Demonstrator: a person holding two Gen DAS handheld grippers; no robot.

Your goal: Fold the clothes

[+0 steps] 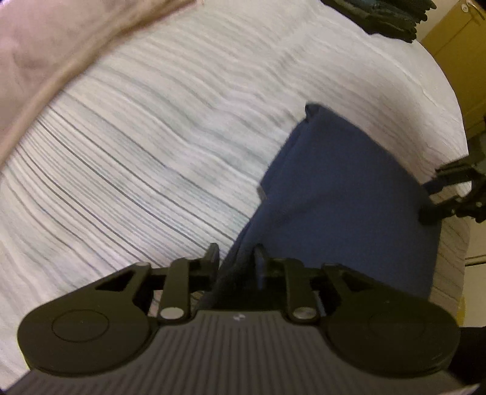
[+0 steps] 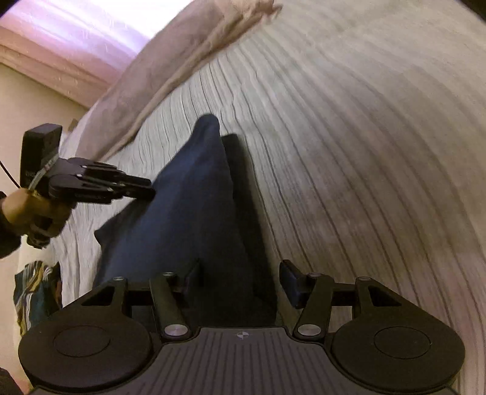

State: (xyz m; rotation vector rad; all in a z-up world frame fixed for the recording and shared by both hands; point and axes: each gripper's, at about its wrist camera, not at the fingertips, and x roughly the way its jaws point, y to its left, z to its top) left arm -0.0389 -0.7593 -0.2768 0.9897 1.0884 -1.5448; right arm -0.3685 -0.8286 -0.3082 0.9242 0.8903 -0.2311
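Note:
A navy blue garment lies partly lifted over a white ribbed bedspread. My left gripper is shut on the garment's near edge; it also shows in the right wrist view pinching the cloth's left side. My right gripper has its jaws apart, with the navy garment running up between them; it shows at the right edge of the left wrist view at the cloth's far edge. The cloth hangs taut between the two grippers.
A pale pink pillow lies at the bed's head, also in the right wrist view. A dark stack of folded clothes sits at the far corner. A yellow cabinet stands beyond. Patterned fabric lies beside the bed.

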